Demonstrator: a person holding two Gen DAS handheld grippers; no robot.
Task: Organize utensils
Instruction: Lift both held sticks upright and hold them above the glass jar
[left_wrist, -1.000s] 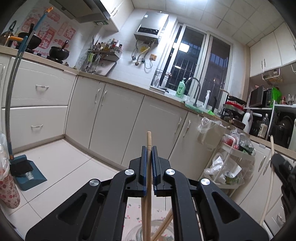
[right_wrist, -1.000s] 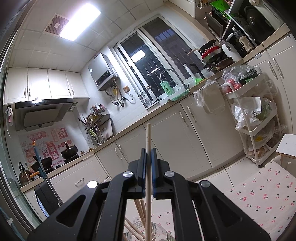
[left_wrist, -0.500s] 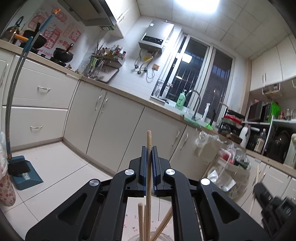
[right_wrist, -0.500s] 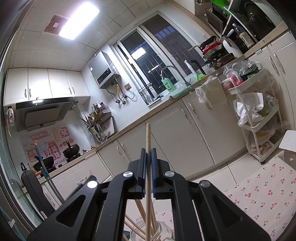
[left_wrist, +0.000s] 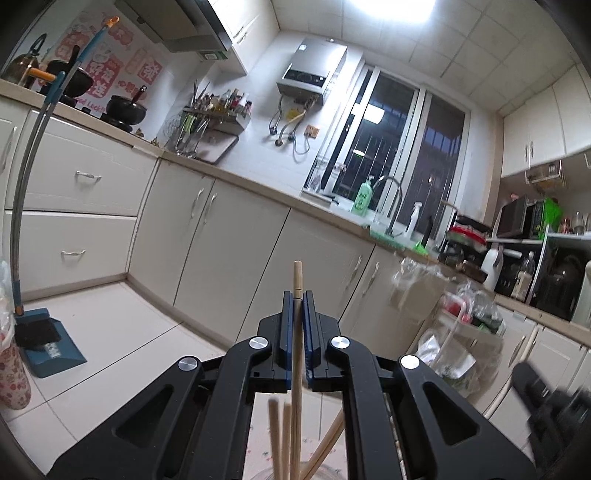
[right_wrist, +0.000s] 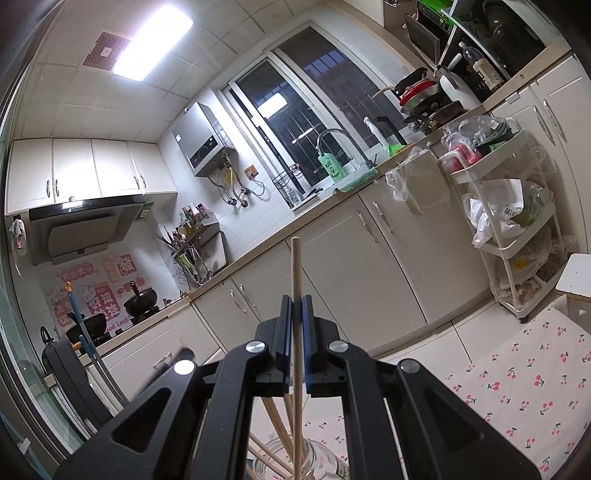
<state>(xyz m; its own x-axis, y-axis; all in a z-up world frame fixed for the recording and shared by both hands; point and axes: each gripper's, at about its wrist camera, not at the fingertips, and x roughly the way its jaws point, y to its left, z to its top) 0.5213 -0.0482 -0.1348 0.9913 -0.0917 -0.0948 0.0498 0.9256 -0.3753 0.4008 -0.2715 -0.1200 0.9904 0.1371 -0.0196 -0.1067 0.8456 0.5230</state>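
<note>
A wooden chopstick (left_wrist: 297, 332) is seen clamped upright between the closed jaws of the left gripper (left_wrist: 297, 314), its lower end reaching down among other chopsticks (left_wrist: 275, 439) gathered below. A second wooden chopstick (right_wrist: 296, 332) is pinched the same way by the right gripper (right_wrist: 296, 317), with its lower end dropped into a clear glass jar (right_wrist: 325, 467) that is set on a cherry-print cloth (right_wrist: 517, 387). Cream kitchen cabinets (left_wrist: 229, 243), a barred window (left_wrist: 399, 147) and a wall-mounted water heater (left_wrist: 312, 72) are pictured behind, and a white trolley (right_wrist: 517, 206) loaded with bags is seen at right.
</note>
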